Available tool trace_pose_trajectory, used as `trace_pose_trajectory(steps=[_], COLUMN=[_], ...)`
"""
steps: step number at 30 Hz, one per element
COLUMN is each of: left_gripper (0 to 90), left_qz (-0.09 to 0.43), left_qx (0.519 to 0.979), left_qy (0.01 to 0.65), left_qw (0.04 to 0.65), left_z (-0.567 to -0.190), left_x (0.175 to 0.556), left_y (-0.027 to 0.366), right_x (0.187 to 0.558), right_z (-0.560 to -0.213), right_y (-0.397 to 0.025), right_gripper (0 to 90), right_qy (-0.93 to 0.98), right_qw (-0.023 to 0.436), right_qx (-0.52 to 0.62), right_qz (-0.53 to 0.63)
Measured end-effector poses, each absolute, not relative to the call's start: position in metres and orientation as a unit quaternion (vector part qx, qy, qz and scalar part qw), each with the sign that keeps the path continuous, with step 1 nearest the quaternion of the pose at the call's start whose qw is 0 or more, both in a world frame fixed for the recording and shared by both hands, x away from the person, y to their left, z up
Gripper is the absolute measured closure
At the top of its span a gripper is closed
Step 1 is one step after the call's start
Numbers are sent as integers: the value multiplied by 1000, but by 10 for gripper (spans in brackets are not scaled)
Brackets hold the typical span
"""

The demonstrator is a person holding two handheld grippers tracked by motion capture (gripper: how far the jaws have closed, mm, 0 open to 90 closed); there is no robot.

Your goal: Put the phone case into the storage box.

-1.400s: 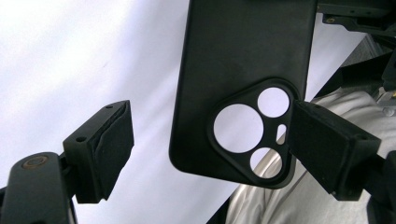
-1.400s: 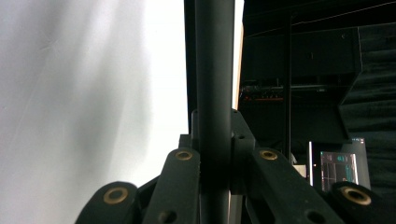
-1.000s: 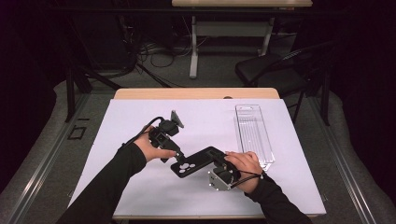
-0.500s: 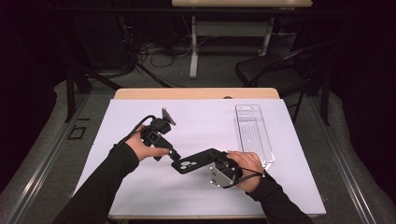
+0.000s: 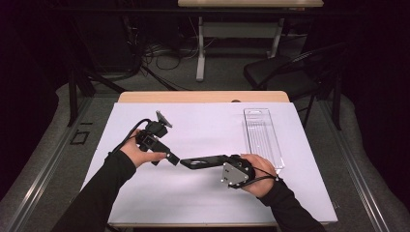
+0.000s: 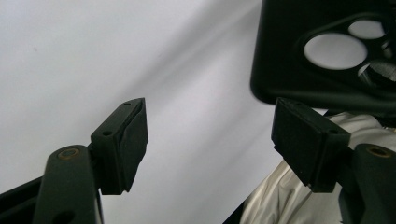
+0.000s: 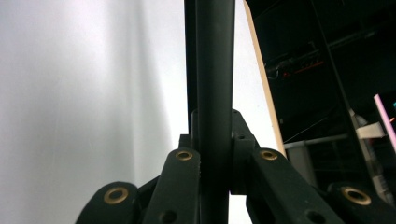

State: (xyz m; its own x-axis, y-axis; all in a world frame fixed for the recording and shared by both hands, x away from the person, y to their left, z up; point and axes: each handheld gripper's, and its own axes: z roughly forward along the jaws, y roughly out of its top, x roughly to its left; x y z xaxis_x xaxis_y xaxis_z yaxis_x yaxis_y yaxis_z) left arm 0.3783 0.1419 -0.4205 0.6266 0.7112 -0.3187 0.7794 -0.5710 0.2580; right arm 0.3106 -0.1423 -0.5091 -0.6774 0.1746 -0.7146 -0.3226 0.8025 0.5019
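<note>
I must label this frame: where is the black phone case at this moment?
In the high view the black phone case is clamped edge-on in the right gripper, just above the white table cover, between both hands, left of the clear plastic package.

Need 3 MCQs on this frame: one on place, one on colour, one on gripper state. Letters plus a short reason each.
1. Where does the clear plastic tray lie?
A. on the table's right side, beyond the right hand
B. at the table's left edge
C. between the left gripper's jaws

2. What colour is the phone case with the camera cutouts?
A. white
B. black
C. red

3. How do the two grippers stand?
A. both open
B. left shut on the case, right open
C. left open, right shut on the case

Answers:
1 A: the high view shows it on the white table cover, right of centre.
2 B: it is black in the high and left gripper views.
3 C: the left gripper has a wide gap with nothing in it; the right gripper clamps the case's edge.
</note>
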Motion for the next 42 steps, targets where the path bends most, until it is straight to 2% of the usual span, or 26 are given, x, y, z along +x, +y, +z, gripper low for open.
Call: trace_pose_trajectory(steps=[13,31,42], left_gripper=[351,389,412], left_qz=[-76,-55,-10], left_qx=[877,875,876], left_qy=[421,394,372], left_qw=[218,276,306], left_z=[-424,-436,-444], left_x=[375,364,360], left_y=[148,140,137], right_x=[319,326,329], right_z=[-502,-498,-500], right_y=[-154,-164,-168], right_gripper=[856,856,856], right_qy=[859,841,826], right_qw=[337,266,228], right_qx=[50,112,146], right_qz=[382,459,495])
